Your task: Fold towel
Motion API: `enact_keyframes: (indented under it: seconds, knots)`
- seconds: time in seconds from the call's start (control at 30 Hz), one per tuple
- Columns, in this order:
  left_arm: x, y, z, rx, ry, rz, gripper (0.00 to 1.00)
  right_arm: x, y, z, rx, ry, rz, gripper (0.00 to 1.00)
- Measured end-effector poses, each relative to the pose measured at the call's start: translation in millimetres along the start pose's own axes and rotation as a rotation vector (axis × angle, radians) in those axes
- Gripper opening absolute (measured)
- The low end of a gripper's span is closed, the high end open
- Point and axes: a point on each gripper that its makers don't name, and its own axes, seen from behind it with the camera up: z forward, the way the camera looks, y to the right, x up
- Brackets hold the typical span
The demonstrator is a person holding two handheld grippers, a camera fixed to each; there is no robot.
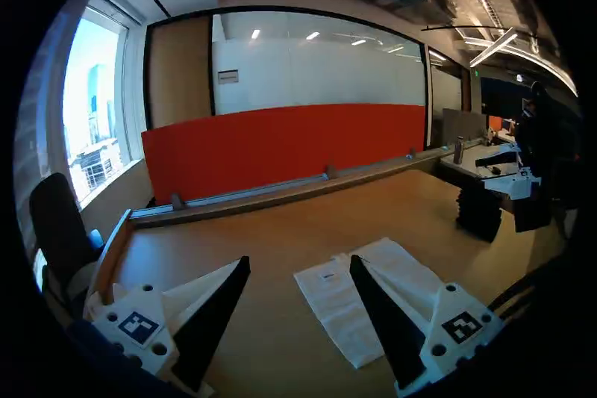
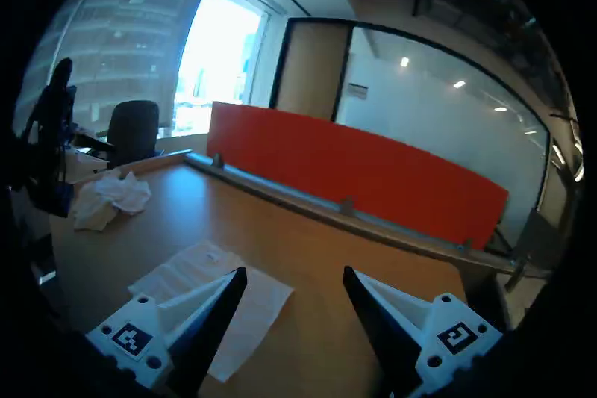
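The left claw (image 1: 298, 259) is wide open and holds nothing. The white towel (image 1: 336, 308) lies flat on the wooden table (image 1: 298, 226), just ahead of the claw, partly behind its right finger. The right claw (image 2: 294, 269) is wide open too, with nothing in it. Seen from that claw, the towel (image 2: 194, 263) lies by its left finger. Farther off to the left sits a crumpled white cloth (image 2: 112, 200), maybe another towel. A red wall (image 2: 358, 166) stands behind the table

One flat towel (image 1: 336, 297), one crumpled cloth (image 2: 112, 200), one chair (image 2: 134, 129), two hand-held grippers (image 1: 298, 259) (image 2: 294, 269)
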Motion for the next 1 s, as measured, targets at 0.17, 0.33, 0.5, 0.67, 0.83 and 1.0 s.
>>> enact_keyframes:
  seconds: [0.17, 0.33, 0.5, 0.67, 0.83, 1.0]
  knots:
    - [-14.3, 8.0, 1.2, -0.029, -0.038, 0.02, 1.0, -7.9, -10.5, 1.2, 0.058, -0.037, -0.018, 1.0]
    - [-33.3, 17.4, 3.2, -0.057, -0.078, 0.039, 1.0, -21.5, -22.1, 3.7, 0.097, -0.07, -0.034, 1.0]
    - [-56.3, 27.3, 7.2, -0.082, -0.123, 0.052, 1.0, -41.1, -33.2, 8.7, 0.128, -0.105, -0.044, 1.0]
    - [-84.9, 38.2, 13.6, -0.111, -0.178, 0.054, 1.0, -66.0, -43.7, 15.2, 0.157, -0.146, -0.053, 1.0]
    - [-116.5, 48.8, 19.6, -0.143, -0.243, 0.06, 1.0, -92.6, -55.9, 21.3, 0.192, -0.192, -0.06, 1.0]
    - [-148.2, 58.4, 26.2, -0.173, -0.307, 0.071, 1.0, -121.1, -68.8, 27.8, 0.228, -0.241, -0.072, 1.0]
